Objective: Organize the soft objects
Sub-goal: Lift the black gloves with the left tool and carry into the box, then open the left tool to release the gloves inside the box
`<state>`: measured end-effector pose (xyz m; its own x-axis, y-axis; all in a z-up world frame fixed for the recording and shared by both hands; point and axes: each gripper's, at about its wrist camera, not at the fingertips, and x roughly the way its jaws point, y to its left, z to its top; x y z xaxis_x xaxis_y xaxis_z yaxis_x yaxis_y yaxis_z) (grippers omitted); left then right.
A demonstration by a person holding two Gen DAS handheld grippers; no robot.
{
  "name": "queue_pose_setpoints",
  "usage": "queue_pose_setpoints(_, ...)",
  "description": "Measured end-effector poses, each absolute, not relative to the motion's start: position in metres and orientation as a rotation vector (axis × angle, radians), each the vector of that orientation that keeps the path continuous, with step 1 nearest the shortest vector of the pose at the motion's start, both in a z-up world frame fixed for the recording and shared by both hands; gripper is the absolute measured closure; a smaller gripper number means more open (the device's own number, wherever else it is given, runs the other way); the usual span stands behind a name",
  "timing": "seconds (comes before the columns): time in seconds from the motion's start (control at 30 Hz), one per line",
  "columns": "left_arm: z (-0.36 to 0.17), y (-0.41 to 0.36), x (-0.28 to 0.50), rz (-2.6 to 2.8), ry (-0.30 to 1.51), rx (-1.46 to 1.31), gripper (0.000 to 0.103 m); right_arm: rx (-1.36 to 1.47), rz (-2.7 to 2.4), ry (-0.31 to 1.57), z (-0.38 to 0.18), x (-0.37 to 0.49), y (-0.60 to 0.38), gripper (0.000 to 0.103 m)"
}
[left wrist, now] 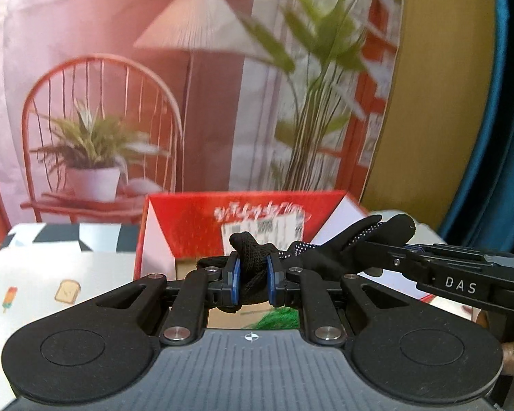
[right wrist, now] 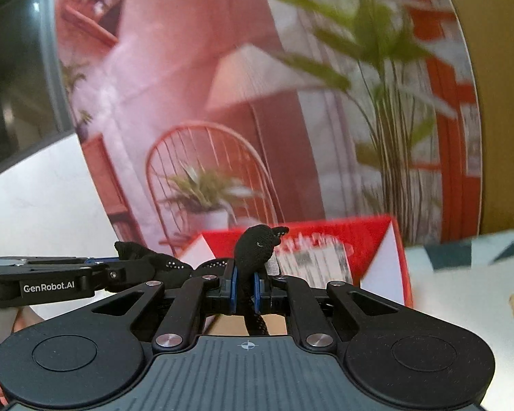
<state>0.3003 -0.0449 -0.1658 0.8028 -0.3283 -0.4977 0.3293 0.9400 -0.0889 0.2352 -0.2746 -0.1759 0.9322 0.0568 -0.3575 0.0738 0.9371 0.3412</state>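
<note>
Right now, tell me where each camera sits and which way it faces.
Left wrist: behind the left claw, facing the red box and printed backdrop; right claw enters from the right.
Right wrist: behind the right claw, facing the same box; left claw enters from the left, skin at the lower-left edge.
Shared: the black glove, pinched by both claws.

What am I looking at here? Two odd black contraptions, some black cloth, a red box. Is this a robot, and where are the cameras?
No robot arm: a person holds two hand-held pinching tools, each carrying a wide-angle camera that looks along its fingers. One picture comes from the left gripper, the other from the right gripper; each also glimpses the other tool at its edge. Both are shut on one black glove, holding it between them above an open red box. The box sits on a patterned tablecloth. Behind hangs a printed backdrop showing a chair, lamp and plants.
</note>
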Motion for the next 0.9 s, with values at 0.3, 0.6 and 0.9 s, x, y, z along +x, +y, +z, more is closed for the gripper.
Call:
queue_pose_setpoints(0.3,-0.187,-0.046,0.327,-0.335,0.601,0.025,0.085,0.390,-0.055,0.504,-0.206,0.261,-0.283,0.090)
queue_pose_setpoints(0.6,-0.178,-0.037,0.317,-0.305,0.576,0.032,0.057,0.361,-0.139,0.533,-0.204,0.255,-0.288,0.059)
queue_pose_setpoints(0.9,-0.169,-0.026,0.287,-0.306,0.550,0.001,0.014,0.233,-0.136,0.511,-0.184,0.229,-0.272,0.013)
